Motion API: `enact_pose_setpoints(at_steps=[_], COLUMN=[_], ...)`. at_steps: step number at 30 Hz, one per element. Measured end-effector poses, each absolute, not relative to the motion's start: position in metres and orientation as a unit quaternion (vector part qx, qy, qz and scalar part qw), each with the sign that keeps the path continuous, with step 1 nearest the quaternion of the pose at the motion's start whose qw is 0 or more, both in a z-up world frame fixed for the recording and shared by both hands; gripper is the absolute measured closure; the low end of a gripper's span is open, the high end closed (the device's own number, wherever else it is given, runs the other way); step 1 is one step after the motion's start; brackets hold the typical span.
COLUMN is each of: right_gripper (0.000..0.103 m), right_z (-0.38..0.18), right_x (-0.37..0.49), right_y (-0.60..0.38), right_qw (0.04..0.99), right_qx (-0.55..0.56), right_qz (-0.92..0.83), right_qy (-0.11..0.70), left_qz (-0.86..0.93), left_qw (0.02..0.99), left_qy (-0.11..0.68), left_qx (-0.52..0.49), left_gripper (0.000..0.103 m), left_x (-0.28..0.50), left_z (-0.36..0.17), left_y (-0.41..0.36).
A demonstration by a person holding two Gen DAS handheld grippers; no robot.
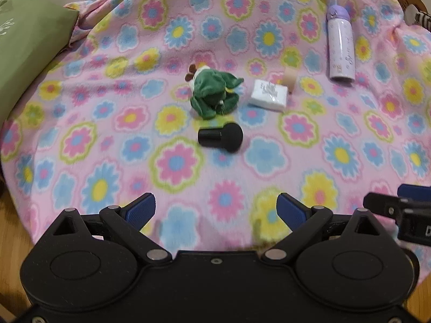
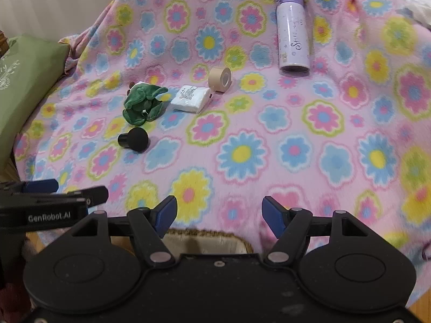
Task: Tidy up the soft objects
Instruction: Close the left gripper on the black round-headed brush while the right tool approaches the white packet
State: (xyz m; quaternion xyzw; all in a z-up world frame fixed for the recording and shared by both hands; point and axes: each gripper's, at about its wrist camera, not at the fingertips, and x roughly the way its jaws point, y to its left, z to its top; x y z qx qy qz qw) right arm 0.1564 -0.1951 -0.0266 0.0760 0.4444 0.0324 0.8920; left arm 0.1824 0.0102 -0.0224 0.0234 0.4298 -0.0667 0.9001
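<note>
A green plush toy (image 1: 214, 94) lies mid-blanket; it also shows in the right wrist view (image 2: 142, 102). A white tissue pack (image 1: 268, 95) (image 2: 191, 98) lies just right of it. A black foam-headed piece (image 1: 221, 137) (image 2: 134, 139) lies in front of the plush. My left gripper (image 1: 215, 211) is open and empty, low over the blanket's near edge. My right gripper (image 2: 219, 215) is open and empty, beside the left one, whose fingers (image 2: 40, 185) show at the left of the right wrist view.
A flowered pink blanket (image 1: 336, 140) covers the surface. A lilac bottle (image 1: 340, 44) (image 2: 293, 31) lies at the far right, a tan tape roll (image 2: 219, 80) by the tissues. A green cushion (image 1: 24, 48) lies at left. A woven basket rim (image 2: 204, 235) sits under my right gripper.
</note>
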Motion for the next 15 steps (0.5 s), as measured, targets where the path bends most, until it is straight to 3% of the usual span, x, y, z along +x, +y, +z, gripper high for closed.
enact_pose_setpoints(at_steps=[15], right_gripper=[0.032], right_z=[-0.038], right_x=[0.223], right_y=[-0.195], right_qw=[0.888], right_qx=[0.071], right_qz=[0.031], right_qy=[0.452], left_qz=[-0.077], left_qw=[0.906], left_qy=[0.415], left_qx=[0.022], left_gripper=[0.01], left_x=[0.263], left_z=[-0.05], left_y=[0.004])
